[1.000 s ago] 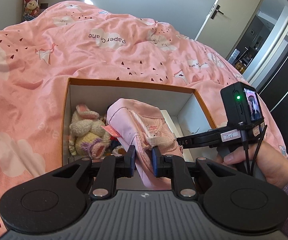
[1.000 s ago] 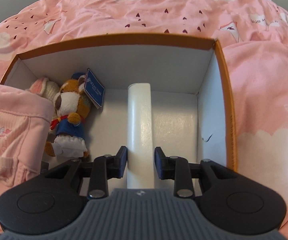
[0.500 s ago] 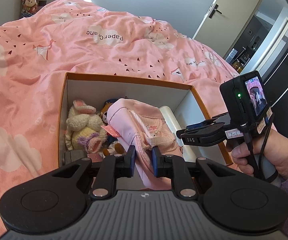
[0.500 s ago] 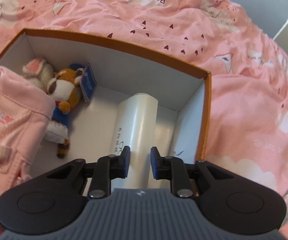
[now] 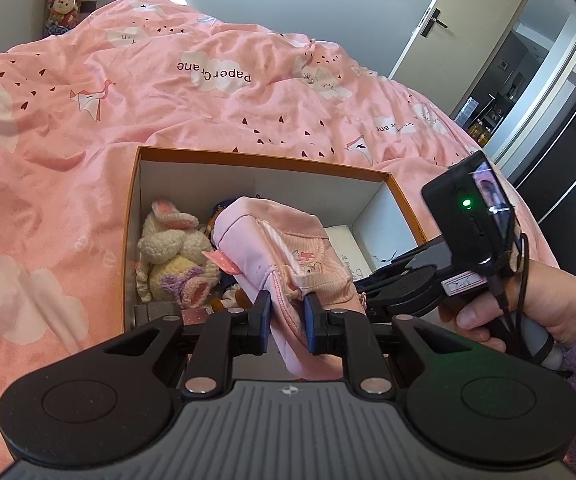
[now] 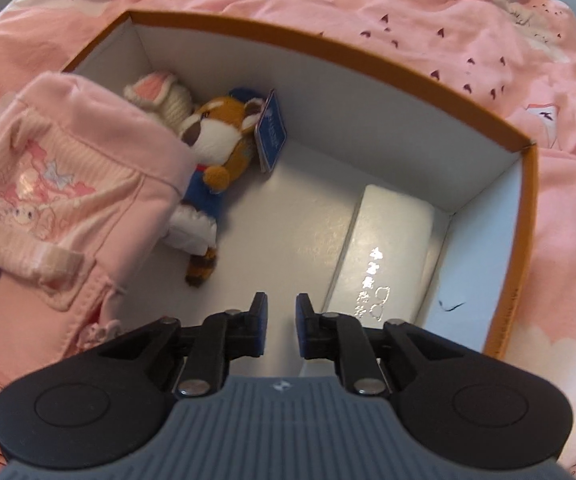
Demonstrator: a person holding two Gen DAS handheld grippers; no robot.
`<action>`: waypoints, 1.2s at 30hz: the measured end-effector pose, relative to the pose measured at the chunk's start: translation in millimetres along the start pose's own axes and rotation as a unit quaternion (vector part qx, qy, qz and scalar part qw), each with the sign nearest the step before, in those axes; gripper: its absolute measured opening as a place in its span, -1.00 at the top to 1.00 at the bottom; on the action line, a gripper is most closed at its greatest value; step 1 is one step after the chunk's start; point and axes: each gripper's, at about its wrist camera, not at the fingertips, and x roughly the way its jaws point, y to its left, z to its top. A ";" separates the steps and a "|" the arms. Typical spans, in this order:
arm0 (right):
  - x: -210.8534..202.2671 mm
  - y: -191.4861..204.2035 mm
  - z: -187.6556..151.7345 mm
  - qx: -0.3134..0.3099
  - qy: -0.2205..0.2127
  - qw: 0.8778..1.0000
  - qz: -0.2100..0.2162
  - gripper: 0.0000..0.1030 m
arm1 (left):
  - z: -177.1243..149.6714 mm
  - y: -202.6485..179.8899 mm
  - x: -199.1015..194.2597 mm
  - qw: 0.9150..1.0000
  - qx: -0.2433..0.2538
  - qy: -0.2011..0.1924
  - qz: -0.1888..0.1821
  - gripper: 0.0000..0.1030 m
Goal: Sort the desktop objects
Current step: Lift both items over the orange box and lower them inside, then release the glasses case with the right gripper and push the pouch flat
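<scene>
Three items already lie in the box (image 6: 487,120) on the bed, while the left gripper (image 5: 286,322) clamps the pink pouch (image 5: 272,248) above it and the empty right gripper (image 6: 281,330) is closing.

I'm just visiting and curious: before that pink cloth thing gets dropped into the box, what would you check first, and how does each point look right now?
1. Left gripper has firm hold of the pink cloth bag: ok, pads pinch its fabric.
2. Bag is over the orange-rimmed box: ok, it hangs above the left part.
3. Landing spot free: not ok, the knitted bunny and the fox plush lie right under it.
4. Right gripper is out of the way: cannot tell; its jaws are closing with nothing between them, above the box floor.
5. White case is set down: ok, it lies along the right wall.
</scene>
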 end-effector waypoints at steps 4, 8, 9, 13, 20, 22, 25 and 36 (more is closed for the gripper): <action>8.1 -6.5 2.3 0.005 0.006 1.000 -0.013 0.85 | 0.8 0.2 0.0 1.000 -0.001 0.003 0.000 0.62; 8.9 -13.3 4.1 0.031 0.005 0.999 -0.008 0.92 | 0.5 -0.1 0.2 1.000 0.000 0.006 0.000 0.62; 8.6 -14.0 4.1 0.032 0.003 0.999 -0.011 0.93 | 0.7 -0.1 0.8 1.000 0.000 0.006 0.000 0.62; 8.3 -20.6 2.6 0.043 0.000 0.999 -0.010 1.00 | 1.3 -2.0 2.6 1.000 0.005 0.008 0.001 0.62; 5.1 -25.5 -0.3 0.057 0.001 0.998 0.002 1.00 | 1.8 -3.3 4.4 1.000 0.008 0.013 0.004 0.62; 0.7 -24.1 -1.6 0.051 0.007 0.999 0.014 0.97 | 2.4 -3.6 5.1 1.000 0.009 0.014 0.006 0.62; -9.9 -19.7 -6.3 0.029 0.026 0.999 0.017 0.90 | 3.1 -4.3 5.9 1.000 0.012 0.016 0.007 0.62; -18.6 -10.0 -10.9 0.012 0.142 0.989 0.031 0.93 | 4.0 -17.8 9.8 0.999 0.042 0.025 -0.003 0.61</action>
